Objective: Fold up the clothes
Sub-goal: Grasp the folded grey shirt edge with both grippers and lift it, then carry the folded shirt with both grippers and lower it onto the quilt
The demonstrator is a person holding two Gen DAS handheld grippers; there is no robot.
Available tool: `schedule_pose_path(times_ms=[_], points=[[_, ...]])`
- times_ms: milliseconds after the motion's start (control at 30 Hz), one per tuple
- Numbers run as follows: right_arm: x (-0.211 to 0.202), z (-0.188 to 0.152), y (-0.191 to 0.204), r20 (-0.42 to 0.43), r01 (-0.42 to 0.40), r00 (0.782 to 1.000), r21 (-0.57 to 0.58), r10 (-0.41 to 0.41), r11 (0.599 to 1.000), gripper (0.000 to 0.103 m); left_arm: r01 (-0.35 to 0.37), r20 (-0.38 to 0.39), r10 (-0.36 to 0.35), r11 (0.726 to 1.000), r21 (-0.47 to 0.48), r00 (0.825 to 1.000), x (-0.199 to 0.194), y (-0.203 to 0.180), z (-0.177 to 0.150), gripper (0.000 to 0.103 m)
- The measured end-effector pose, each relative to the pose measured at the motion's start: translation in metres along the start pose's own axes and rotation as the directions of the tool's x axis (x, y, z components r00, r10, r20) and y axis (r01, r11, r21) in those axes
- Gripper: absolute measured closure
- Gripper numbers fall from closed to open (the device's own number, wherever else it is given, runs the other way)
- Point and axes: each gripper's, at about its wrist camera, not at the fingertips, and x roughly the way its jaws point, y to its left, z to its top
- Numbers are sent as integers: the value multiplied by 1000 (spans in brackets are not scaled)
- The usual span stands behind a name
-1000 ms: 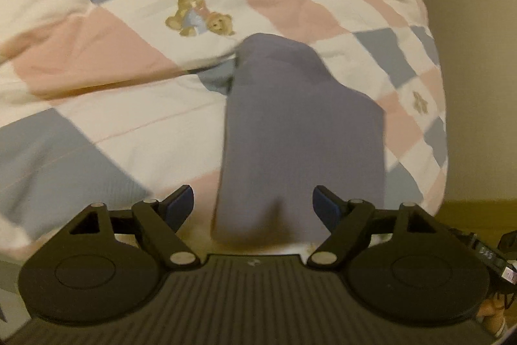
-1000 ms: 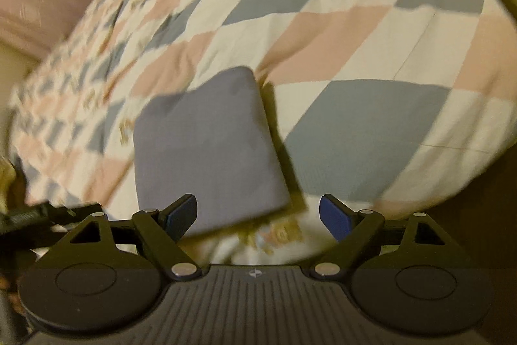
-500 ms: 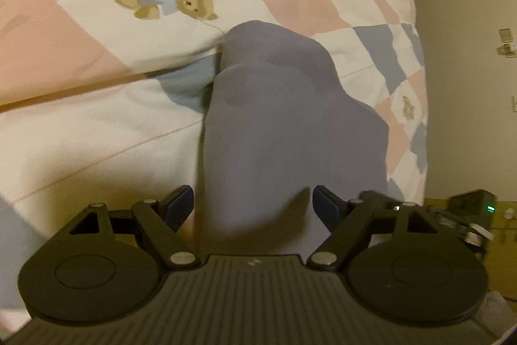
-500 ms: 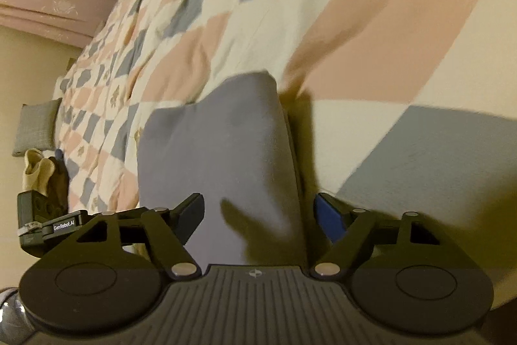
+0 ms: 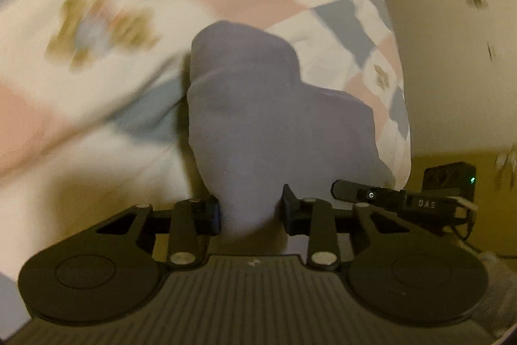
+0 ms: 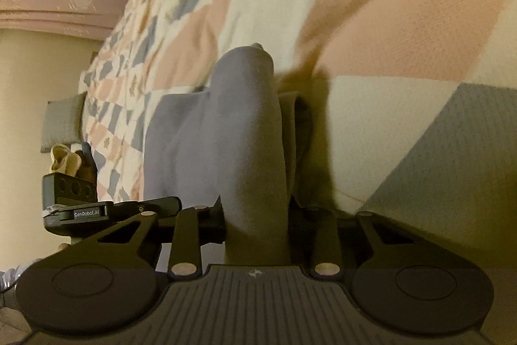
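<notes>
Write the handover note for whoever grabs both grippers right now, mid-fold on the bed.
Left gripper: shut on the near edge of the grey garment.
Right gripper: shut on the same garment's near edge, a bunched ridge of cloth running forward from its jaws.
Garment lies on the patchwork quilt, already folded into a compact block.
Left: probably lift both corners together and carry them over for the next fold, then release.

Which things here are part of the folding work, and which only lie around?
Part of the job:
- folded grey-purple cloth garment
- left claw, shut on it
- right claw, shut on it

Just lying about:
- checked pink, grey and cream quilt with bears
- grey cushion
</notes>
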Motion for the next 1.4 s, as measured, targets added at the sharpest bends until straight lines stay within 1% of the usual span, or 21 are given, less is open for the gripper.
schedule_pose_path(times_ms=[67,133,200,267,300,367,433,500,567,633,733,767,833,933,1067,1133,1200,1233,1300,1367,1400], points=[[-11,-7,4,60,-24,998,27,22,999,73,-6,-2,7,997,78,1000,-4,-25,24,75],[-27,-15,6,150,-64,987,76,52,995,73,-3,-33,9,984,179,999,2,-57,59,75],[-50,-21,4,270,-105,961,139,64,985,73,4,-76,20,954,301,997,19,-97,95,75],[-72,-24,2,388,-125,920,189,43,974,73,23,-119,31,904,427,992,46,-138,133,74],[-84,-24,1,451,-131,892,216,21,968,73,43,-141,30,871,490,990,64,-161,153,74],[-108,-22,-5,572,-136,819,264,-41,955,73,92,-188,24,807,583,982,102,-205,192,74],[-128,-17,-15,670,-154,736,309,-100,939,73,136,-228,25,740,659,973,140,-245,225,74],[-144,-7,-28,749,-175,643,350,-163,920,73,164,-257,41,671,723,966,176,-281,253,74],[-155,7,-41,796,-198,566,384,-214,902,73,176,-274,64,623,762,960,208,-310,275,74],[-162,24,-54,822,-221,512,407,-250,886,73,181,-286,91,586,790,954,238,-331,291,74],[-164,47,-78,838,-264,467,437,-283,860,73,181,-297,128,553,813,946,277,-349,310,74],[-163,54,-86,841,-279,456,446,-291,850,73,177,-297,139,545,819,945,288,-352,315,74],[-159,68,-101,843,-304,448,458,-299,835,73,172,-298,159,535,827,941,303,-353,321,73],[-155,81,-119,845,-324,441,464,-302,825,73,183,-319,180,525,831,930,321,-348,325,73],[-146,83,-132,842,-340,433,482,-320,808,73,209,-343,181,512,833,922,335,-342,325,69],[-142,83,-136,841,-347,432,487,-324,802,73,210,-347,180,520,828,921,340,-337,333,63],[-141,85,-140,836,-340,438,494,-330,800,72,200,-346,180,544,815,921,343,-331,338,57],[-141,88,-143,831,-334,446,500,-333,799,70,192,-338,175,554,810,925,340,-329,340,57],[-142,92,-149,812,-336,483,517,-327,787,60,159,-288,153,553,818,945,328,-329,345,57],[-153,94,-143,788,-279,503,537,-355,796,49,92,-192,130,545,834,973,305,-329,351,57],[-159,95,-139,775,-244,510,546,-373,801,43,43,-128,123,535,844,984,291,-328,353,65]])
